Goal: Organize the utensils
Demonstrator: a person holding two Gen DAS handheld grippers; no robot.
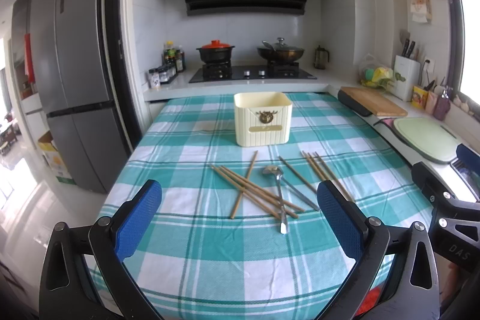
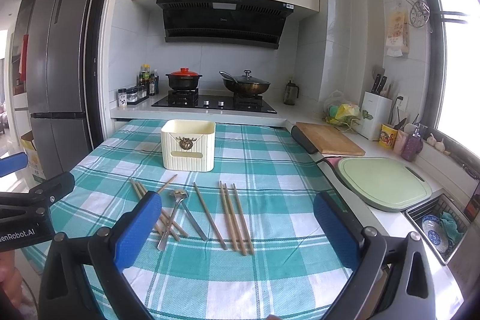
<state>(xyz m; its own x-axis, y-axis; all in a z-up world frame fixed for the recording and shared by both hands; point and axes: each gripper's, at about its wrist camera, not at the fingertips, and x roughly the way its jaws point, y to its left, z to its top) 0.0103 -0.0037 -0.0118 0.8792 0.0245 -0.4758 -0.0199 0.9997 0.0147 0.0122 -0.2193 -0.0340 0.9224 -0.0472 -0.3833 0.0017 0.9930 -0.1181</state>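
Observation:
A cream utensil holder (image 1: pixel 263 118) (image 2: pixel 188 145) stands empty-looking at the far middle of the checked tablecloth (image 1: pixel 210 254) (image 2: pixel 270 170). In front of it lie several wooden chopsticks (image 1: pixel 255 191) (image 2: pixel 237 218) in loose groups, a metal spoon (image 1: pixel 280 197) (image 2: pixel 172 218) and a flat metal utensil (image 1: pixel 301 194) (image 2: pixel 195 219). My left gripper (image 1: pixel 240 218) hovers open just short of the crossed chopsticks and spoon. My right gripper (image 2: pixel 237 233) is open too, near the parallel chopsticks. Neither holds anything.
A wooden cutting board (image 2: pixel 328 141) and a green cutting board (image 2: pixel 384 183) lie on the counter to the right. A dish rack (image 2: pixel 441 225) sits at the near right. The stove with a red-lidded pot (image 2: pixel 183 78) and wok (image 2: pixel 246 84) is behind the table. A fridge (image 1: pixel 75 80) stands left.

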